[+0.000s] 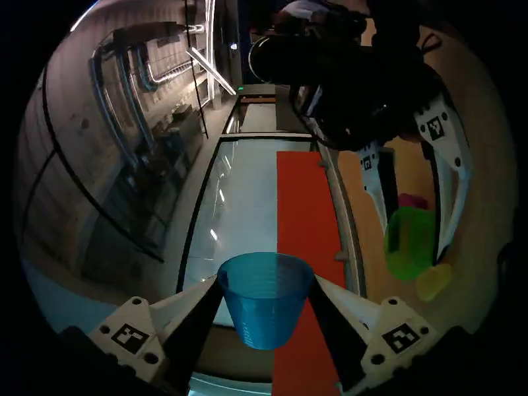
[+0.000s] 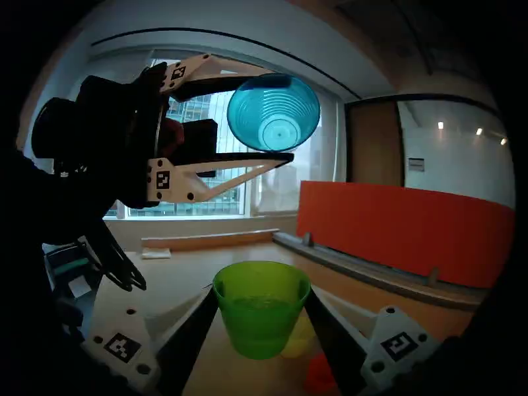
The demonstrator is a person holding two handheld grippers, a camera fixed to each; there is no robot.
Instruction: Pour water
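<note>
Left gripper view, tool: the left gripper (image 1: 265, 290) was clamped on a blue cup (image 1: 265, 305), one finger pressing on each side of the wall.
Left gripper view, cup: translucent blue plastic, ribbed, tapering to a narrow base, with the wide rim farthest from the camera.
Left gripper view, surroundings: an orange panel (image 1: 303, 211) and a window pane (image 1: 244, 198) ran vertically through the frame, so the camera was rolled onto its side.
Left gripper view, other tool: the right gripper (image 1: 412, 241) was farther off, closed on a green cup (image 1: 409, 245). A yellow cup (image 1: 433, 280) lay just beside it.
Right gripper view, tool: the right gripper (image 2: 261, 307) gripped the green cup (image 2: 261, 320) from both sides, upright above the wooden table (image 2: 198, 264).
Right gripper view, cup: translucent green, with a level line partway up the wall and darker green below it.
Right gripper view, extra: the left gripper (image 2: 277, 112) was raised high in front of the window (image 2: 198, 191), with the blue cup (image 2: 274, 112) tipped end-on. Whether mouth or base faced the camera, I could not tell.
Right gripper view, table: the yellow cup (image 2: 300, 336) sat close behind the green one.
</note>
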